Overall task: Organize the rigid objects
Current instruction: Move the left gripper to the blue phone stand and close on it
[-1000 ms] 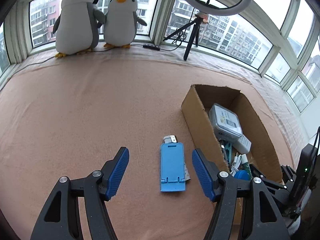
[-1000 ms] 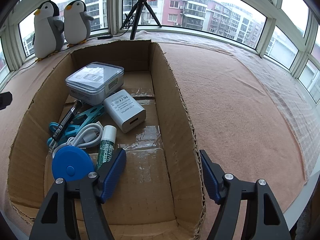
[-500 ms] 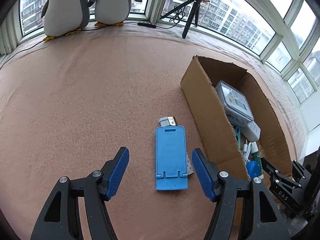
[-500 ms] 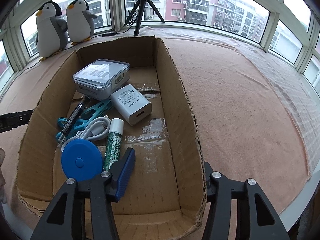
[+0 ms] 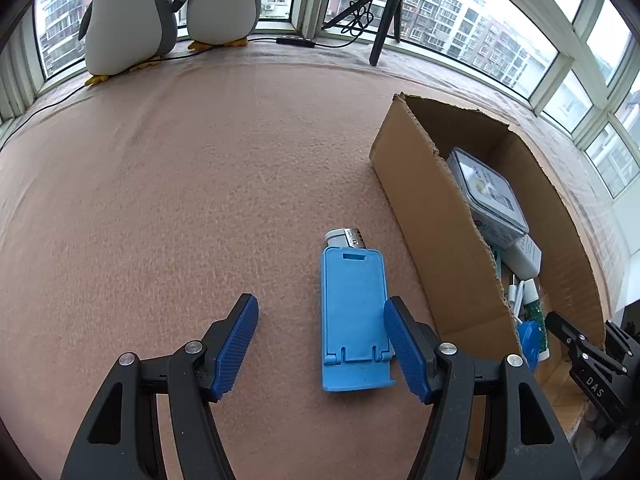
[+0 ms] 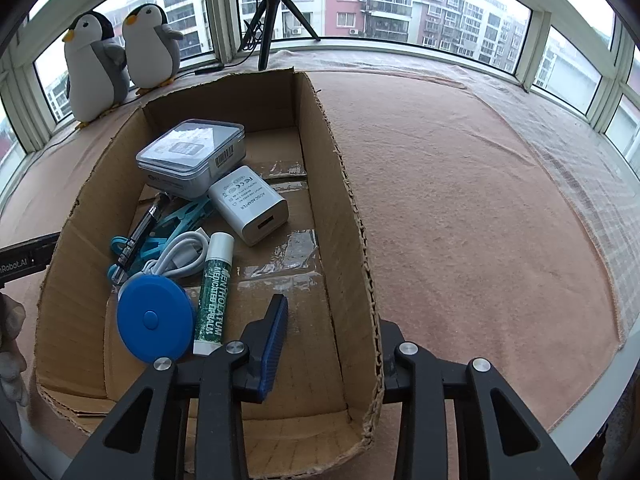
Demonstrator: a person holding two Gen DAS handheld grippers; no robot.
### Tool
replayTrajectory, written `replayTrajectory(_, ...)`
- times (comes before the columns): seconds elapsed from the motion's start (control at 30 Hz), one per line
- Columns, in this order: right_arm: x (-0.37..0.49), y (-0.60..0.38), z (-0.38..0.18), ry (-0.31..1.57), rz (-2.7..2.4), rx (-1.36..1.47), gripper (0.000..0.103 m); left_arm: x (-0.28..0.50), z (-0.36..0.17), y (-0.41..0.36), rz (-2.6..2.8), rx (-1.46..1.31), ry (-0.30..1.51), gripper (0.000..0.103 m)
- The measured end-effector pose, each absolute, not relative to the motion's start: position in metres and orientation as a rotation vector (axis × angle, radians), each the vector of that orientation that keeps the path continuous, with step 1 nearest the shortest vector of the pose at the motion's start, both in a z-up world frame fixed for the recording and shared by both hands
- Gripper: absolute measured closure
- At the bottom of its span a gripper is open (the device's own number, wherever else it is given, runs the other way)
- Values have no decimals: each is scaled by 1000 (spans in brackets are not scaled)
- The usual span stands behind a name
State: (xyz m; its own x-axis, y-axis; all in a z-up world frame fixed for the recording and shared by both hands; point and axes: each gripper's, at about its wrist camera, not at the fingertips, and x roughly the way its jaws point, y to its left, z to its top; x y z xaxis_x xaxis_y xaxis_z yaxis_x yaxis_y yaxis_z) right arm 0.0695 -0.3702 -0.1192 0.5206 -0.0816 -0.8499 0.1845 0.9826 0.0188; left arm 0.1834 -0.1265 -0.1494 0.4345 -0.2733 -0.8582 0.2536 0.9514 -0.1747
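Note:
A blue phone stand [image 5: 352, 312] lies flat on the brown cloth, with a silver-topped lighter [image 5: 346, 238] poking out from under its far end. My left gripper [image 5: 320, 302] hovers open just above the stand, whose near end sits between the fingers, close to the right pad [image 5: 404, 348]. The cardboard box [image 6: 348, 184] holds a clear-lidded case [image 6: 192, 156], a white charger [image 6: 250, 210], a lip balm tube [image 6: 214, 296], a round blue tape [image 6: 154, 320], a cable and clips. My right gripper [image 6: 326, 312] has closed astride the box's right wall; its right finger is hidden behind the wall.
Two plush penguins [image 5: 168, 12] and a tripod [image 5: 380, 12] stand on the far window ledge, with a cable running along it. The cloth-covered table edge [image 6: 592, 392] drops off at the right of the box. A hand [image 6: 12, 344] shows at the right wrist view's left edge.
My left gripper has sunk closer to the blue stand, jaws unchanged. The right gripper's jaws have closed from wide apart onto the box's right wall.

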Motion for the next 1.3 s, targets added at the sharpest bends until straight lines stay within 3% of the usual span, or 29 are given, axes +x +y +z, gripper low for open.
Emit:
replayTrajectory(0.67,69,-371,-119,1011,-160,118,72,180,-153,-125,-327,-25,1077,34)
replayTrajectory(1.07,69,-371,-119,1012,-160,116,72,180,-155,-110,-239,62,1059,42)
replayTrajectory(1.3,69,-370,-119,1012,-161,115,72,179,-155,-114,-181,173,1034,33)
